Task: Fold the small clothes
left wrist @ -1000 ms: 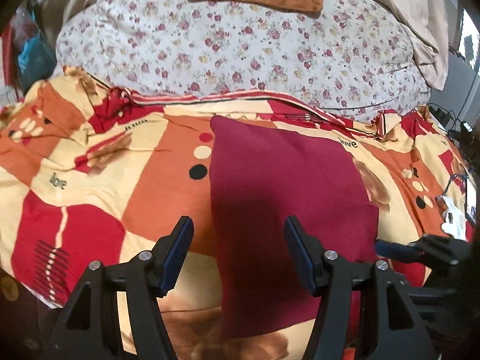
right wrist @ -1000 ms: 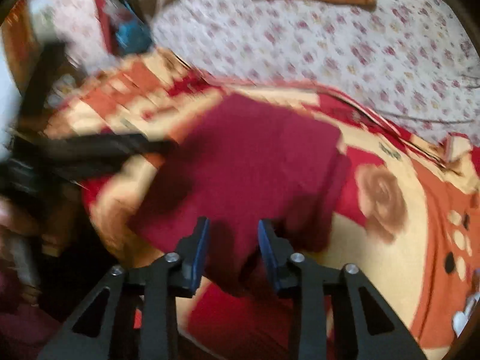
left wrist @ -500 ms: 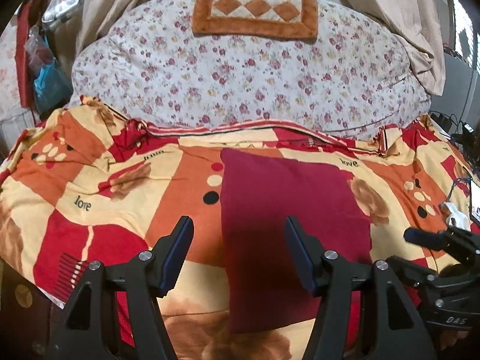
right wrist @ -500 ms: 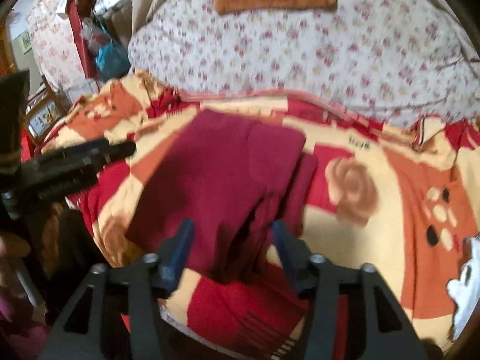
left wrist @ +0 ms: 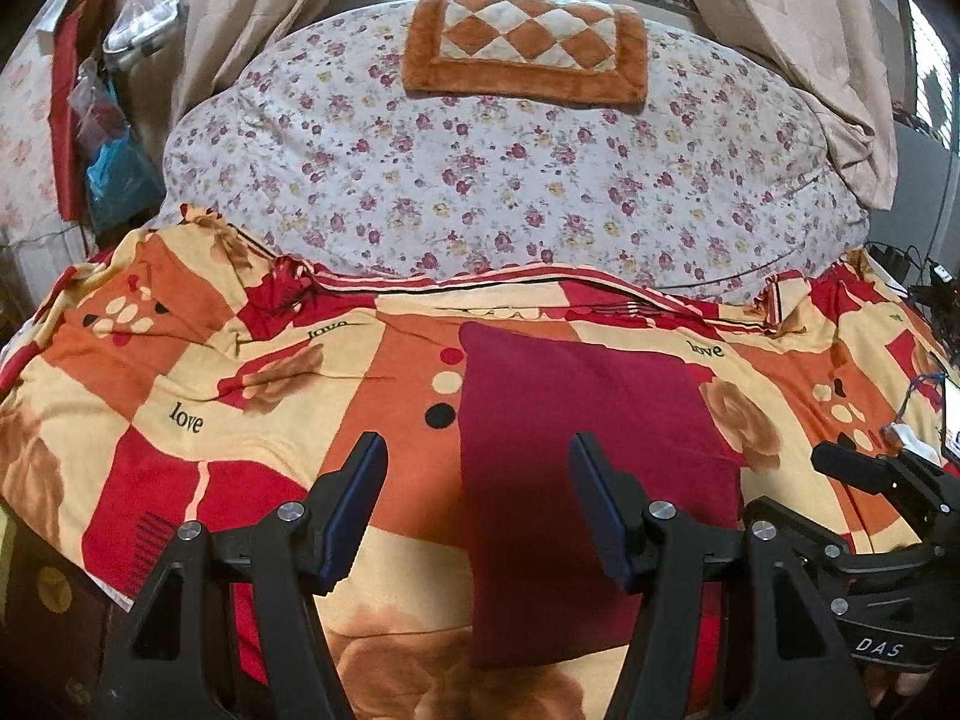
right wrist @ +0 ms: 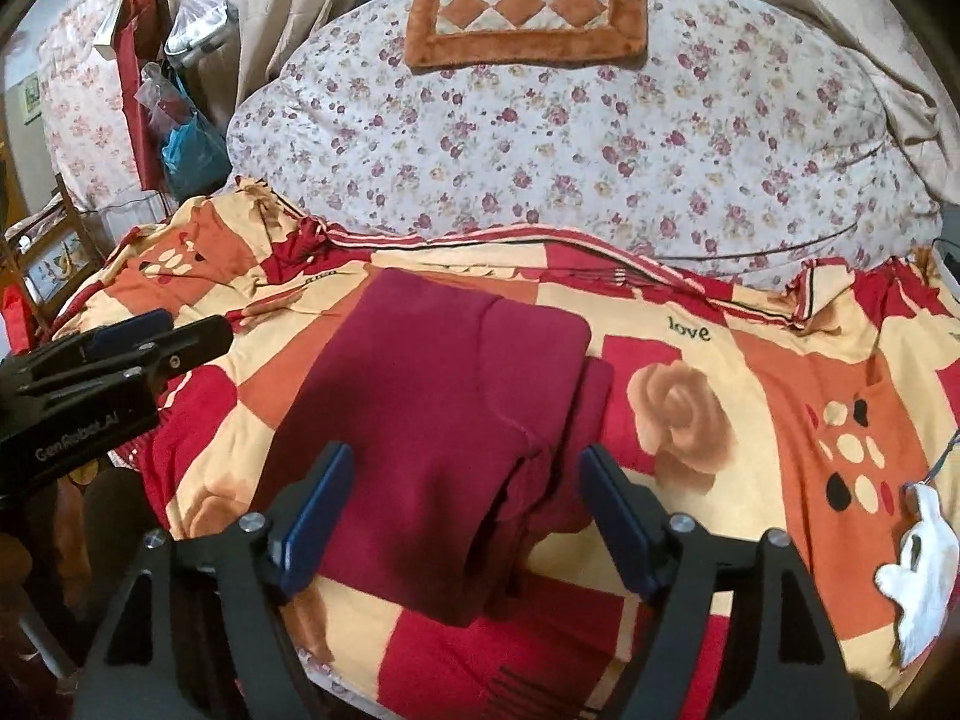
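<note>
A dark red garment (left wrist: 576,438) lies folded flat in a long rectangle on the orange, red and cream bedspread (left wrist: 198,396). In the right wrist view the garment (right wrist: 432,420) shows a folded top layer with a second layer sticking out at its right edge. My left gripper (left wrist: 477,504) is open and empty, held above the garment's near left part. My right gripper (right wrist: 465,513) is open and empty, above the garment's near end. The left gripper also shows at the left of the right wrist view (right wrist: 156,336).
A floral quilt (left wrist: 510,168) is heaped behind the bedspread, with an orange checked mat (left wrist: 528,48) on top. Bags (left wrist: 114,162) hang at the far left. A white object (right wrist: 918,558) lies on the bedspread at the right. Cables (left wrist: 918,276) lie at the far right.
Both grippers have pulled back and up from the garment, so more of the bed shows. The right gripper's jaws have opened wider. The garment lies still.
</note>
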A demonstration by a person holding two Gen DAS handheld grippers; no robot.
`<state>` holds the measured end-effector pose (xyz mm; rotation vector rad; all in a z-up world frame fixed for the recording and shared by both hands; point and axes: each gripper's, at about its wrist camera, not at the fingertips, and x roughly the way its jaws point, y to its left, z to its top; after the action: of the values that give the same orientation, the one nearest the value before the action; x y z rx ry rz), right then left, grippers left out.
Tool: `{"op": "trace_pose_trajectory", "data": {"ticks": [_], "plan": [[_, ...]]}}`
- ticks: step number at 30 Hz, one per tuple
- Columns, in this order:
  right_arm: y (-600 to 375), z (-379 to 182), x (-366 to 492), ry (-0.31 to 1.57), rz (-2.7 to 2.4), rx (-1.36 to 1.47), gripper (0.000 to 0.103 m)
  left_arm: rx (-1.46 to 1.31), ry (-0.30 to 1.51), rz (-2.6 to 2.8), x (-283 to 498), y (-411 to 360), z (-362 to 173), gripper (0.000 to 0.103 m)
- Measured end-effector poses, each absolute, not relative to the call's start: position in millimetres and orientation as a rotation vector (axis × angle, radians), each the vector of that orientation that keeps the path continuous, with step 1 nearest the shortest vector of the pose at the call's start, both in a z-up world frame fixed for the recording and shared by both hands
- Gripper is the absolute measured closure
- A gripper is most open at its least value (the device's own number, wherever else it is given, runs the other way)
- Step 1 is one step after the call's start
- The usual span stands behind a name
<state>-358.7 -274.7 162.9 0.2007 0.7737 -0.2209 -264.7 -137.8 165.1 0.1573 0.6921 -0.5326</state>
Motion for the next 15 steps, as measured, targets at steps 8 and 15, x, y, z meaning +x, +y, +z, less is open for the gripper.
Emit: {"op": "trace_pose_trajectory", "data": {"ticks": [8, 15], "plan": [[-274.6, 160.9, -353.3, 0.779, -0.221, 0.225, 0.018, 0.157, 0.696, -0.522, -264.0, -136.0, 162.6, 0.062], [-272.1, 157.7, -350.0, 0.794, -0.218, 0.21, 0.018, 0.162, 0.698, -0.516, -263.3, -136.2, 161.3, 0.062]]}}
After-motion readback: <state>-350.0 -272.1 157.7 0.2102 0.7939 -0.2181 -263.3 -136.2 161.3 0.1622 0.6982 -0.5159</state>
